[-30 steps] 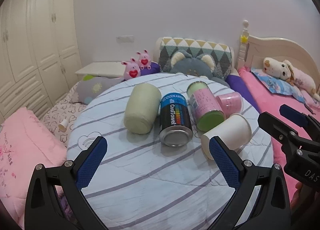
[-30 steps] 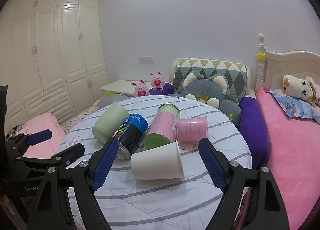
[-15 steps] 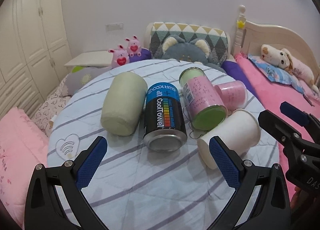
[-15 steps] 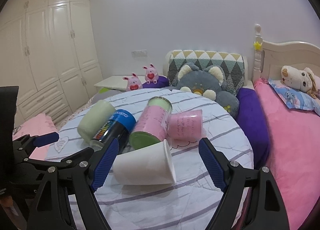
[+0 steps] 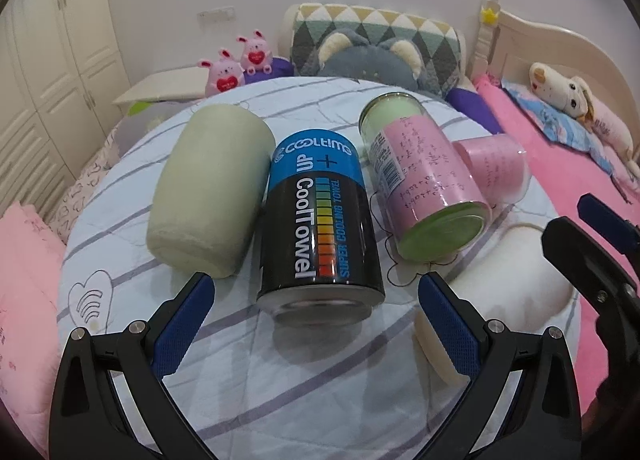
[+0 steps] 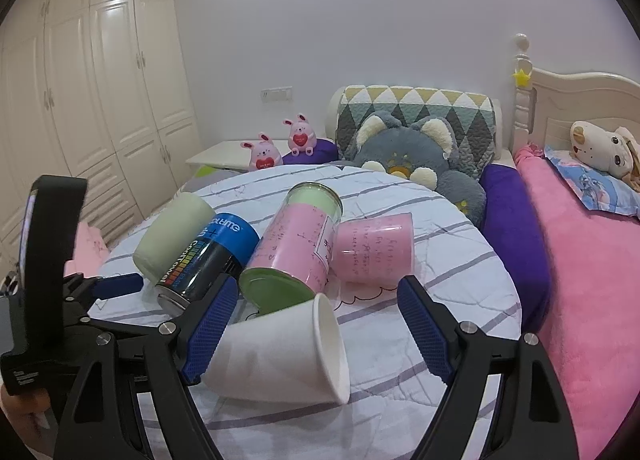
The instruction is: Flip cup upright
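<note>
A white paper cup [image 6: 280,356] lies on its side on the round striped table [image 6: 440,260], mouth to the right. My right gripper [image 6: 316,320] is open, its fingers on either side of the cup, the left finger [image 6: 208,324] close to its base. The cup also shows at the right of the left wrist view [image 5: 508,284]. My left gripper [image 5: 316,320] is open and empty, in front of the black and blue CoolTowel can [image 5: 320,232], which lies on its side. A pink cup [image 6: 374,250] also lies on its side further back.
A pale green cylinder [image 5: 208,192] and a pink-labelled green jar [image 5: 424,184] lie beside the can. A grey plush cat [image 6: 420,156] sits behind the table. A pink bed [image 6: 580,260] runs along the right. White wardrobes [image 6: 100,100] stand at the left.
Both grippers have moved forward and down toward the table. The white cup now lies between the right gripper's fingers. The can looms larger in the left wrist view.
</note>
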